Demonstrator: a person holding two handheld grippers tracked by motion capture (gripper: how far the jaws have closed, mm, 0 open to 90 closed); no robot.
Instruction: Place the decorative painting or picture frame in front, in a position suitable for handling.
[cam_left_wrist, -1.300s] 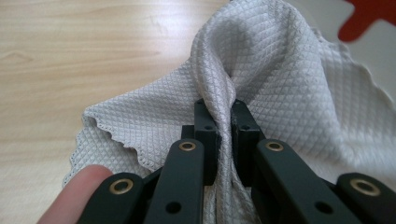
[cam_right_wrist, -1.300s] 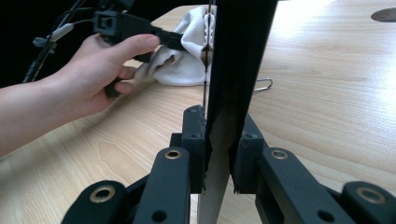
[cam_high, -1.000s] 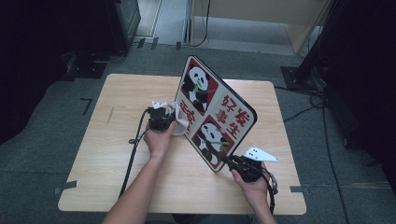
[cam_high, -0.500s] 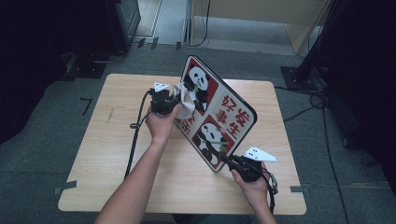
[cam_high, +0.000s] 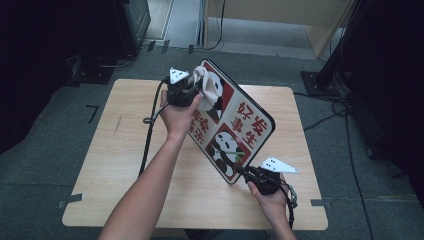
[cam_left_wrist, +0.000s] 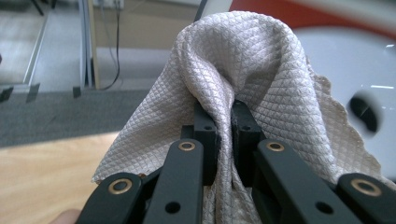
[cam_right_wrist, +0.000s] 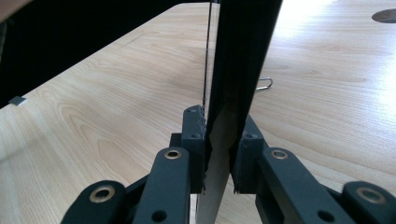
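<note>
A flat board (cam_high: 235, 125) printed with pandas and red panels is held tilted above the table. My right gripper (cam_high: 248, 173) is shut on its near lower corner; in the right gripper view the dark board edge (cam_right_wrist: 243, 56) rises between the jaws of the right gripper (cam_right_wrist: 219, 140). My left gripper (cam_high: 192, 86) is shut on a beige waffle-weave cloth (cam_high: 202, 77) and presses it against the board's far upper corner. In the left gripper view the cloth (cam_left_wrist: 261, 70) bunches over the jaws of the left gripper (cam_left_wrist: 224, 126), with the board's white and red face (cam_left_wrist: 355, 65) right behind it.
The light wooden table (cam_high: 125, 155) lies under both hands, with bare room at its left. Black cables (cam_high: 149, 135) trail from the left gripper across the tabletop. Dark equipment stands (cam_high: 330, 70) and grey carpet surround the table.
My left gripper with the cloth has slid up the board's face, from its left middle to its far upper corner. The right gripper has held the board's lower corner still.
</note>
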